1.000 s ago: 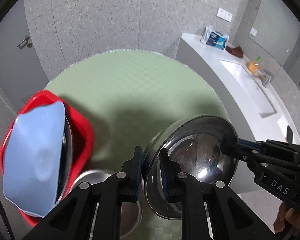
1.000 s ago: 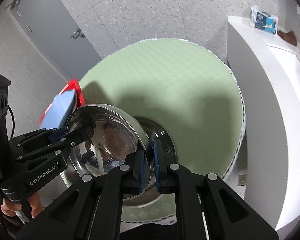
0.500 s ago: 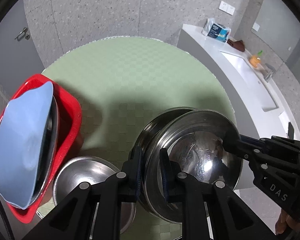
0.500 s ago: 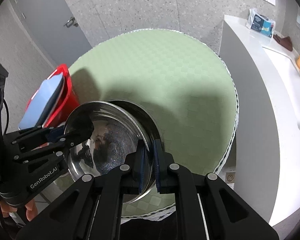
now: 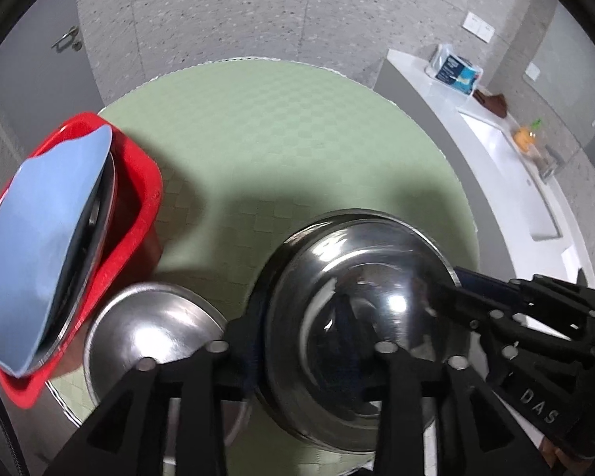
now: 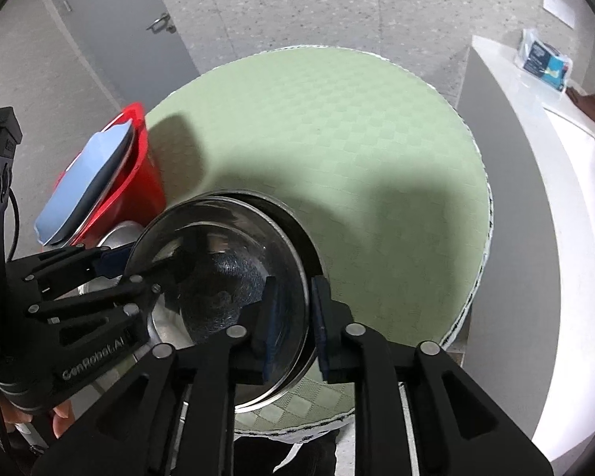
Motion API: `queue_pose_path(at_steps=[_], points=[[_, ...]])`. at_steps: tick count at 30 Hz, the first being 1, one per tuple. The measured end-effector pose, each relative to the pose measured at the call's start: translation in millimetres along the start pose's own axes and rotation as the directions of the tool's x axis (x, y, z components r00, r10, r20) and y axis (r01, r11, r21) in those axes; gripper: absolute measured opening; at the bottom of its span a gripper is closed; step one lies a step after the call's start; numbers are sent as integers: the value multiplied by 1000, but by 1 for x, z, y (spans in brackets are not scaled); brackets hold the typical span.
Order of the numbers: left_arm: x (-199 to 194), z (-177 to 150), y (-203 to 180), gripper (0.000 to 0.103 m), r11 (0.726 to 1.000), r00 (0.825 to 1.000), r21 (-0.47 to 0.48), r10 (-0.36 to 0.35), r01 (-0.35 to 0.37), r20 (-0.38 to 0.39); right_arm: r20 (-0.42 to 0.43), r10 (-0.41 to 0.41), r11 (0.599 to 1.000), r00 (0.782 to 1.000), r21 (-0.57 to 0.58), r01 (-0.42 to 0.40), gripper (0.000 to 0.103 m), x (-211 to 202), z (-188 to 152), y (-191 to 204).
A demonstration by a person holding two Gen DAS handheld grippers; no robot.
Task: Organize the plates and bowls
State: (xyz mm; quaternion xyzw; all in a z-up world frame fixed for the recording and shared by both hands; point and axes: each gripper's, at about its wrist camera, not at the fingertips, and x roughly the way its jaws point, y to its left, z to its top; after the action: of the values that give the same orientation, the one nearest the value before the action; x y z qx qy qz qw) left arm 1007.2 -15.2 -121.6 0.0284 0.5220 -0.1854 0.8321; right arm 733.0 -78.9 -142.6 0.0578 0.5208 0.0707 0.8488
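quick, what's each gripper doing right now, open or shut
Left gripper: tongs open, straddling the rim of the steel bowl, not clamped.
Right gripper: tongs open, either side of the same bowl's rim.

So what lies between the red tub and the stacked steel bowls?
A single steel bowl sits on the green mat between the red tub and the stacked steel bowls, clearest in the left wrist view.

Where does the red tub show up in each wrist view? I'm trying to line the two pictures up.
Left wrist: the red tub fills the left edge, with a blue plate leaning inside it.
Right wrist: the red tub sits left of centre, at the left rim of the green table.
Shared landmark: the blue and white packet on the white counter, upper right in both.
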Motion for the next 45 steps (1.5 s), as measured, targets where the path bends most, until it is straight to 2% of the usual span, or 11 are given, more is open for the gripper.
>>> queue_pose_path(at_steps=[1,6,8,12,15,20,25,28,31,38,45], points=[[-1,-1,-3,46,1000,1000,-12,-3,3,7,0,12,1000,1000,-14,-12,21,-1,0,2],[-6,-7,-7,49,998,999,-62,23,-21,27,3,44,998,999,-43,-43,27,-5,1,3],[-11,-10,-6,51,996,999,-86,31,-28,36,14,49,998,999,-50,-48,36,-10,0,0],[-30,-22,-11,72,989,992,-130,80,-67,95,36,76,996,996,-51,-74,45,-19,-1,-9],[-49,-39,-7,75,976,986,-203,109,-81,130,57,95,994,994,-55,-92,47,-28,-3,-10],[-83,-80,9,79,922,962,-359,214,-142,168,84,147,985,986,-100,-138,50,-40,-2,6],[-102,-120,33,85,844,938,-504,302,-182,167,75,189,972,979,-158,-175,51,-36,-1,35],[-97,-143,45,84,803,944,-564,309,-193,118,58,206,963,977,-191,-192,51,-29,1,54],[-85,-156,52,79,785,954,-591,289,-187,81,51,215,956,975,-216,-200,51,-25,3,67],[-52,-173,59,65,791,981,-595,195,-145,21,26,203,939,979,-288,-187,51,-7,14,103],[-38,-182,69,43,815,989,-570,146,-105,25,-35,144,913,989,-382,-146,51,23,24,130]])
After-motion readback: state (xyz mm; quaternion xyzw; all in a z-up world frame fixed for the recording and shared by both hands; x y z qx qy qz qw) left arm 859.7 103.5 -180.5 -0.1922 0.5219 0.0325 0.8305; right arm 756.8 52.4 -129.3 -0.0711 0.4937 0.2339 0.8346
